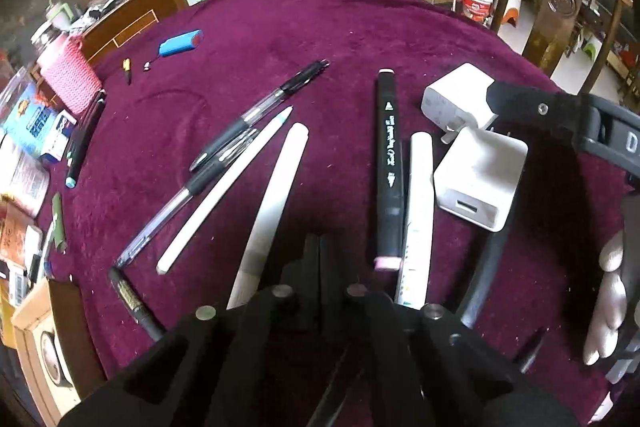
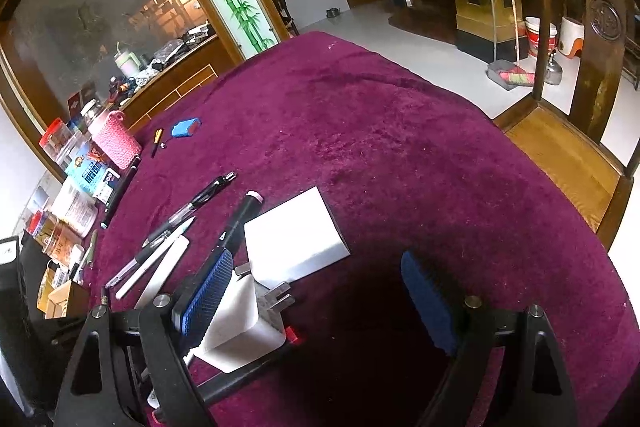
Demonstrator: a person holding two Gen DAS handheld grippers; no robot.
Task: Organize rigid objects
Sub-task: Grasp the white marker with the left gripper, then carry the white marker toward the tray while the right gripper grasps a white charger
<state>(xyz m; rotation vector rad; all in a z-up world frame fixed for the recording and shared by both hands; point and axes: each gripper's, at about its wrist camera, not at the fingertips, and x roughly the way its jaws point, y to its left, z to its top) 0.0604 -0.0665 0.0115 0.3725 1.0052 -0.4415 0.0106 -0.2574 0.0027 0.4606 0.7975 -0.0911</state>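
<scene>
Right gripper (image 2: pixel 320 297), jaws spread wide, is hovering over two chargers (image 2: pixel 294 237) lying just left of its centre; left gripper (image 1: pixel 320 291), jaws together and empty, is idling among pens (image 1: pixel 388 167).

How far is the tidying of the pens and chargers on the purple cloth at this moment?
Done, it seems: pens and markers, such as the black marker, lie roughly side by side, and two white chargers sit next to them. In hand: nothing; the left gripper is shut and empty, the right gripper is open beside the chargers. Left: the blue lighter and small bits lie apart.
</scene>
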